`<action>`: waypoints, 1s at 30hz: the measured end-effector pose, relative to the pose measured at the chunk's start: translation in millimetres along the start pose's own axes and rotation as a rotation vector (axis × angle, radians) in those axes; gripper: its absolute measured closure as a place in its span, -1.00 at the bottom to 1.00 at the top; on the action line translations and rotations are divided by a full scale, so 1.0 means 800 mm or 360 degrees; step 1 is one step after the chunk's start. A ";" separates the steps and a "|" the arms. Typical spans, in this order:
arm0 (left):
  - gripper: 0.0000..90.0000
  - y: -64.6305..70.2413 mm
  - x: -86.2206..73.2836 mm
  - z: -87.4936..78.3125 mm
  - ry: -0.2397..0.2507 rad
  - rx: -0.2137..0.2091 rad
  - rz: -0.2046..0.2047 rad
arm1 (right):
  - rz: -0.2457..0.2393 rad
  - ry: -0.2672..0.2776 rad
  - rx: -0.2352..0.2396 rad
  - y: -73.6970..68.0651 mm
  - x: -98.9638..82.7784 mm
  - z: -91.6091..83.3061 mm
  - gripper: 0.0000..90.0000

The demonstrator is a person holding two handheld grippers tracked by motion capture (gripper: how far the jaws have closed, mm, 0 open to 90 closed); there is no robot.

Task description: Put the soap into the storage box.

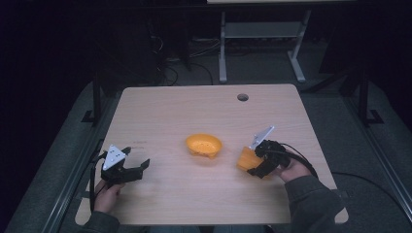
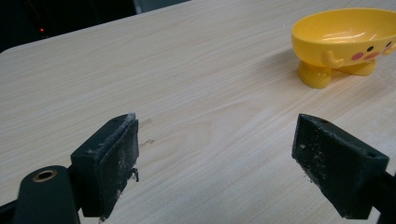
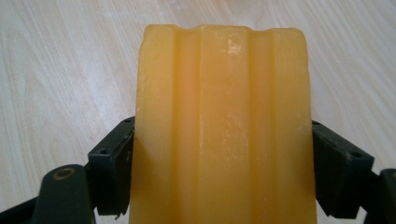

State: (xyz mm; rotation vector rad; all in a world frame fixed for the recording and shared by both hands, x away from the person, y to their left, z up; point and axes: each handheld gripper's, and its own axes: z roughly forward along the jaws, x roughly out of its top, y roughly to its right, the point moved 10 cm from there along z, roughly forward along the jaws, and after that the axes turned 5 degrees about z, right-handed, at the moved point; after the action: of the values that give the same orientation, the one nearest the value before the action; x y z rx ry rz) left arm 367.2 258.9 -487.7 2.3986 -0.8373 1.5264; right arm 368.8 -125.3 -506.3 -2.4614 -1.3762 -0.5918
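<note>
A pale wooden bench (image 1: 160,111) is seen from above, with dark surroundings beyond it that are hard to make out. Near its middle a yellow footed bowl (image 1: 203,144) stands upright; in the left gripper view (image 2: 348,35) a painted face with pink cheeks is seen on its side, and its right edge is cut off by the frame.

The left gripper (image 1: 137,168) is held low over the bench's near left part, well apart from the bowl. Its fingers (image 2: 109,163) are spread wide with only bare wood between them.

The right gripper (image 1: 250,162) is held at the right of the bowl, near it but apart. An orange ridged block (image 1: 246,158) is clamped between its fingers (image 3: 112,172), one pressed against each side. In the right gripper view the block (image 3: 224,126) rises between them with lengthwise ridges on its face; its lower end is cut off by the frame. Whether the block touches the bench cannot be told.
</note>
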 end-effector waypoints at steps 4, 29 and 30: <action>-0.69 0.001 0.000 0.000 -0.0001 -0.0004 0.0000 | -0.0030 0.0023 0.0006 0.002 0.016 -0.001 -0.55; -0.69 -0.001 0.000 -0.001 0.0001 -0.0002 0.0000 | -0.0173 0.0028 0.0038 0.002 0.090 0.006 -0.55; -0.69 -0.001 0.000 -0.001 0.0001 -0.0003 0.0001 | -0.0173 0.0028 0.0038 0.002 0.090 0.006 -0.55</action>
State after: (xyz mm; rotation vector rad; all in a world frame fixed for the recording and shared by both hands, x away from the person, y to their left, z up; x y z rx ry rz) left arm 366.9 259.6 -487.3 2.3967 -0.8392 1.5261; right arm 404.7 -70.0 -476.5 -2.3691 -1.5088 -0.6159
